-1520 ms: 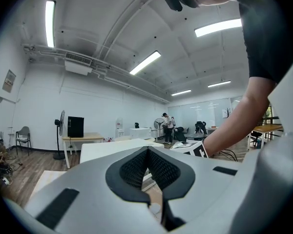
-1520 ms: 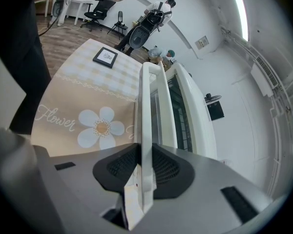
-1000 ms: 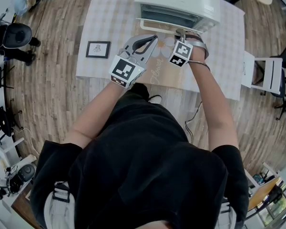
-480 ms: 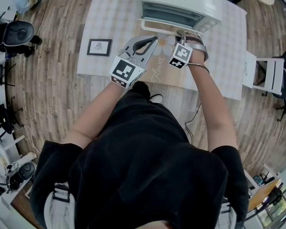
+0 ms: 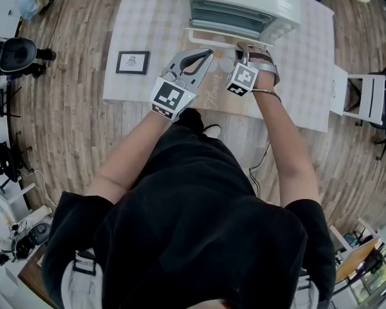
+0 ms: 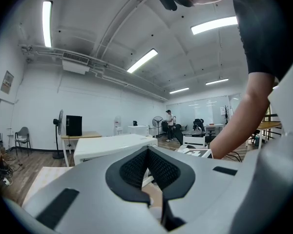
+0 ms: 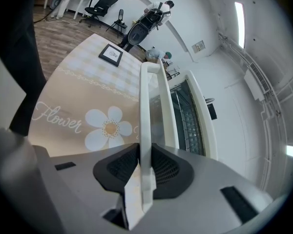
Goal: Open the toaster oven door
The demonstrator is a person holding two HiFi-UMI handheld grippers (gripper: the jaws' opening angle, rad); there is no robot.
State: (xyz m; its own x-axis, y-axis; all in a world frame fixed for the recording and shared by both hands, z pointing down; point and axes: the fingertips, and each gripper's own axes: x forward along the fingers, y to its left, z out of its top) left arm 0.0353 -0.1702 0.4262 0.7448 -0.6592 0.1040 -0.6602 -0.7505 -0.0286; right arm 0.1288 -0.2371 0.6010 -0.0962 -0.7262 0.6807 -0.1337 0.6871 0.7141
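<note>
A white toaster oven point(image 5: 241, 2) stands at the far side of the table; its door point(image 5: 215, 36) hangs partly open, tipped toward me. My right gripper point(image 5: 246, 49) is shut on the door's white bar handle point(image 7: 147, 96), which runs between the dark pads point(image 7: 166, 167) in the right gripper view, with the door glass point(image 7: 183, 116) just beyond. My left gripper point(image 5: 202, 56) hovers left of the handle, shut and holding nothing. In the left gripper view its tips point(image 6: 147, 152) meet, and the oven point(image 6: 112, 147) shows behind them.
A checked tablecloth point(image 5: 148, 18) with a flower print point(image 7: 105, 128) covers the table. A small framed picture point(image 5: 132, 62) lies at the left. A white chair point(image 5: 363, 98) stands to the right of the table. A cable point(image 5: 260, 159) trails on the wooden floor.
My right gripper has drawn slightly toward me with the handle, and the door has tipped a little further down. The left gripper has stayed in place.
</note>
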